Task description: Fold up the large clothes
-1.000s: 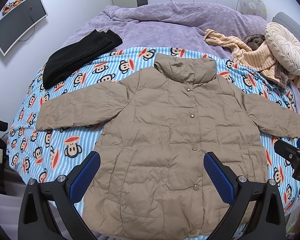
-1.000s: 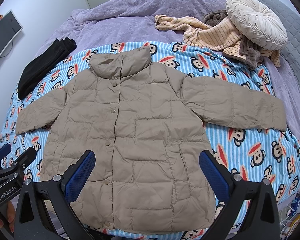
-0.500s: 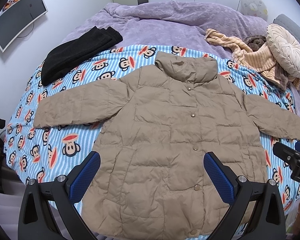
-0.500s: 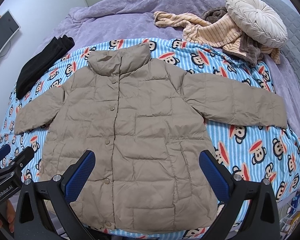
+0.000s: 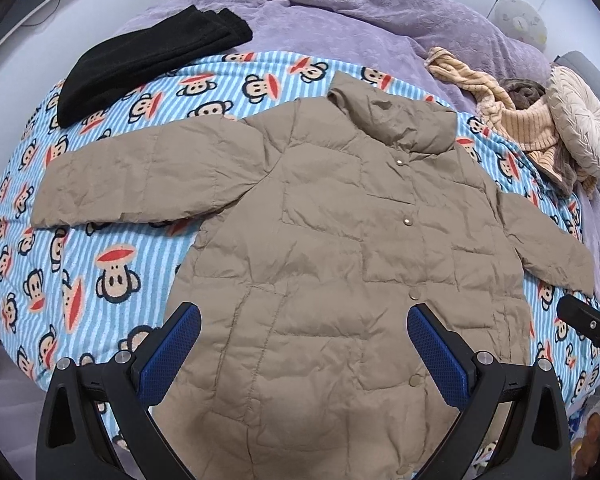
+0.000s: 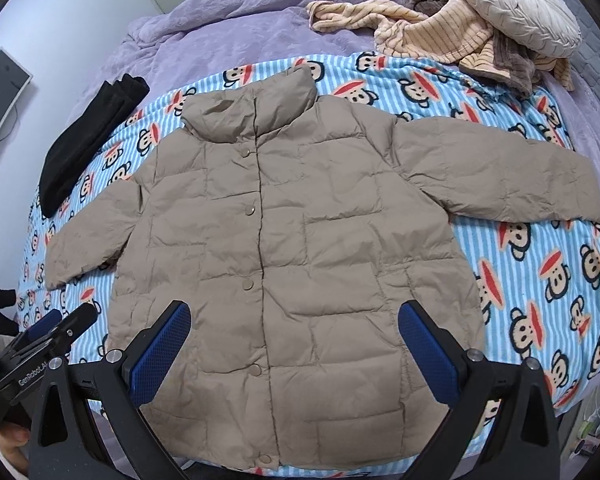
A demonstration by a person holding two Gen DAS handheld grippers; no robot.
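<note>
A tan quilted puffer jacket lies flat and face-up on a bed, buttoned w/ a row of round snaps down the front; its shell is thin, crinkly fabric stitched into boxy padded panels. Long axis runs hem-to-collar, hem nearest the cameras, stand-up collar pointing away toward the far side of the bed. Both sleeves stick straight out sideways, roughly perpendicular to the body, so the garment forms a broad T. It rests on a fleecy blue-and-white striped blanket printed w/ cartoon monkey faces, approx. centred on it. Left gripper, black frame w/ blue textured pads, hovers over the lower front panels, jaws spread wide, holding nothing. Right gripper, same build, hangs over the hem area w/ jaws likewise spread wide and empty. In the right wrist view the other gripper shows at lower left, a fingertip just visible at the frame edge. Beyond the blanket: a folded black garment at far left, a plush embossed purple bedspread, a heap of ribbed peach-and-brown knitwear at far right, and on it a round pleated cream cushion.
</note>
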